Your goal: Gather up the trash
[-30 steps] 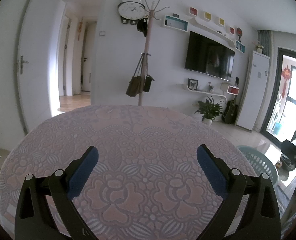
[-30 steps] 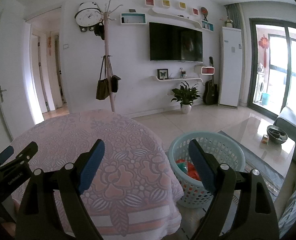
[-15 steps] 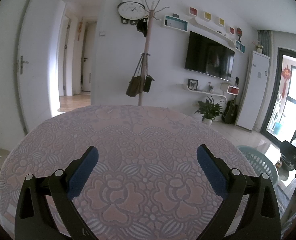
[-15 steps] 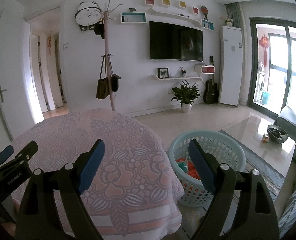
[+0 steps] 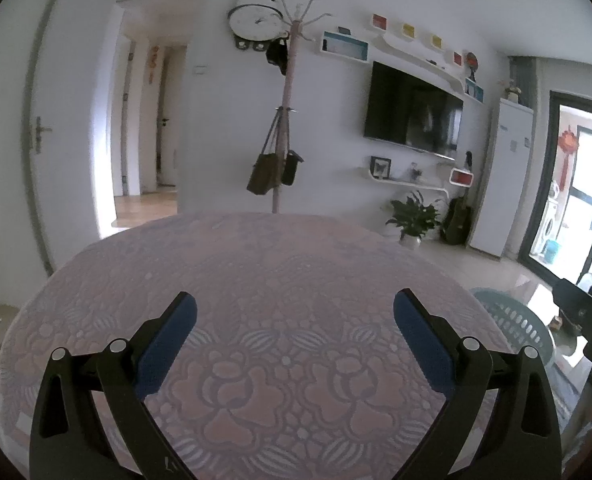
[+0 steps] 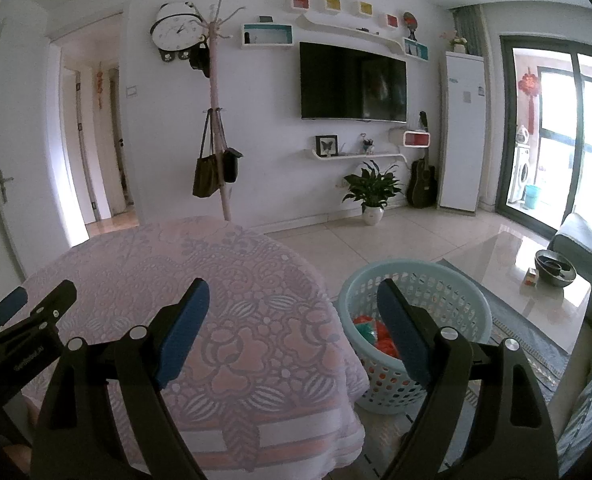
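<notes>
The trash (image 6: pixel 380 332), some orange and green bits, lies at the bottom of the blue basket (image 6: pixel 468 300) on the floor, just beside the right edge of the table (image 6: pixel 167 264). My right claw (image 6: pixel 293 304) is wide with nothing in it. My left claw (image 5: pixel 295 314) is wide too, over the pink tablecloth (image 5: pixel 279 272).

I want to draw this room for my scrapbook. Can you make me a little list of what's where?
table: round, covered with a pink flowery cloth
basket: pale blue, on the floor right of the table
in basket: orange and green trash
left tongs: open, holding nothing
right tongs: open, holding nothing
wall: television, clock
floor: potted plant
</notes>
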The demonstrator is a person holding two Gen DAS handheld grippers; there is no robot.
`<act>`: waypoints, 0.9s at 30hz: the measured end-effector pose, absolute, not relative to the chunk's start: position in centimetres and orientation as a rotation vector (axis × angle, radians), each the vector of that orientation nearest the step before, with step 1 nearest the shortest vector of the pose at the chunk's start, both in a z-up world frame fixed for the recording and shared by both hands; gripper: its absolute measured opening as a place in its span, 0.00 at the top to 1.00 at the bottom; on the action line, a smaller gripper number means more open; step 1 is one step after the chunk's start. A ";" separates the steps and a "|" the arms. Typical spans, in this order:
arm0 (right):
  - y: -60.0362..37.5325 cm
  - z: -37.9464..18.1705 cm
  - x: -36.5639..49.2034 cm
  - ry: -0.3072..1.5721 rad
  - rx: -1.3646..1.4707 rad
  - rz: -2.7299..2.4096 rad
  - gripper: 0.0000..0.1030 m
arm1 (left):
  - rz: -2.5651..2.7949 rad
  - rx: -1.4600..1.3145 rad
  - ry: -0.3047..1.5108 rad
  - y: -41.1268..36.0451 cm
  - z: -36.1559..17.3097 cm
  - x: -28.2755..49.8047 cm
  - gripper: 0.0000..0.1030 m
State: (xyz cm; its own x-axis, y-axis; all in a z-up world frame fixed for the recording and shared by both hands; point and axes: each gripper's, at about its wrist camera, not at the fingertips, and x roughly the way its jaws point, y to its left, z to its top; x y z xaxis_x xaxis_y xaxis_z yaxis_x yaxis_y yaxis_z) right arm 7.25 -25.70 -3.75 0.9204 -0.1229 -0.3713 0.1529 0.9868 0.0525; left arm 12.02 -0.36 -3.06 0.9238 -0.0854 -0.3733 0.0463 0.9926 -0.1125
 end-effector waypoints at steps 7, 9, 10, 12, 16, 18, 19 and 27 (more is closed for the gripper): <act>-24.8 -3.4 6.8 0.368 0.065 -0.127 0.21 | -0.026 -0.058 0.373 0.2 -1.4 10.5 0.07; -24.5 -3.1 6.5 0.363 0.063 -0.119 0.21 | 0.021 -0.044 0.363 0.5 -1.1 9.7 0.07; -24.2 -3.0 6.4 0.360 0.061 -0.116 0.21 | 0.036 -0.042 0.356 0.7 -0.9 9.3 0.07; -23.8 -2.8 6.1 0.356 0.060 -0.109 0.21 | 0.039 -0.054 0.375 1.3 -0.6 8.9 0.07; -22.8 -2.5 5.6 0.350 0.053 -0.093 0.21 | 0.065 -0.049 0.377 2.5 0.1 8.0 0.07; -22.2 -2.2 5.2 0.341 0.045 -0.087 0.21 | 0.084 -0.048 0.373 3.1 0.6 7.4 0.07; -21.9 -2.0 5.1 0.337 0.042 -0.085 0.21 | 0.085 -0.052 0.371 3.3 0.7 7.2 0.07; -19.7 -1.2 4.4 0.321 0.017 -0.065 0.14 | 0.161 -0.052 0.339 5.5 2.4 5.7 0.07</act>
State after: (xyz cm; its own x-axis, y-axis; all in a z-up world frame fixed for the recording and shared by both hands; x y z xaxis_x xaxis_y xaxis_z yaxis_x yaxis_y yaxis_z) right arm 4.38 -19.71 -1.23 0.9470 -0.0609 -0.3155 0.0662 0.9978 0.0059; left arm 5.67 5.49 2.43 0.9304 0.1481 -0.3354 -0.1657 0.9859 -0.0243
